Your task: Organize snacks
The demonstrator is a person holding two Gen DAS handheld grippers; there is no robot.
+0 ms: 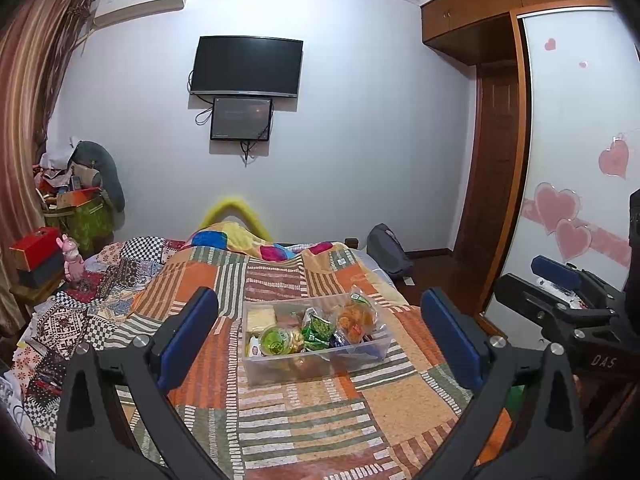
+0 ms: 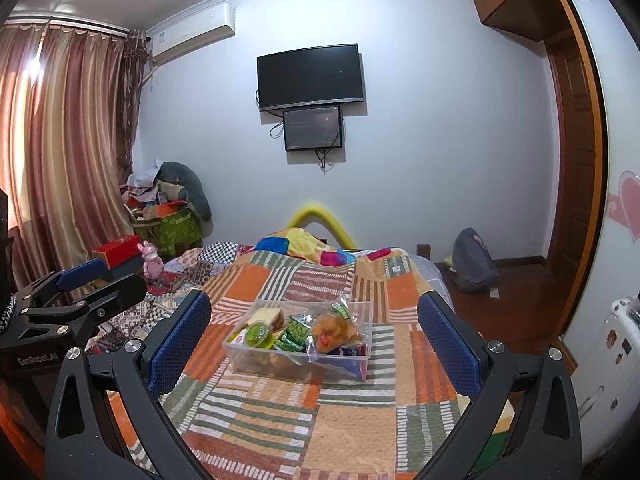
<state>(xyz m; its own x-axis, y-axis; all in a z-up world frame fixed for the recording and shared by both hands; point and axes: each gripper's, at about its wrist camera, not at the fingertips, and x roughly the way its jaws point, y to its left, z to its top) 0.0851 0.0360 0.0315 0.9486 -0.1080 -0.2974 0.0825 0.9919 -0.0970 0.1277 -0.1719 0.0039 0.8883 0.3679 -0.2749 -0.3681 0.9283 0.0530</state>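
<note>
A clear plastic box [image 1: 256, 376] full of snacks sits on the patchwork bedspread [image 1: 304, 420]; it also shows in the right wrist view [image 2: 240, 360]. Inside are a green jelly cup [image 1: 276, 340], green packets [image 1: 318, 330], a bag of orange snacks [image 1: 356, 320] and a sandwich [image 2: 266, 315]. My left gripper [image 1: 320, 336] is open and empty, held above the bed in front of the box. My right gripper [image 2: 314, 336] is open and empty too, beside the left one. Each gripper shows at the edge of the other's view.
A wall TV [image 1: 246, 66] and a smaller screen hang ahead. Curtains [image 2: 60, 140], a cluttered green bag [image 2: 168, 228], a red box [image 2: 118, 254] and a pink toy [image 2: 151, 264] are at left. A backpack [image 2: 474, 260] lies on the floor by the wardrobe [image 1: 572, 160].
</note>
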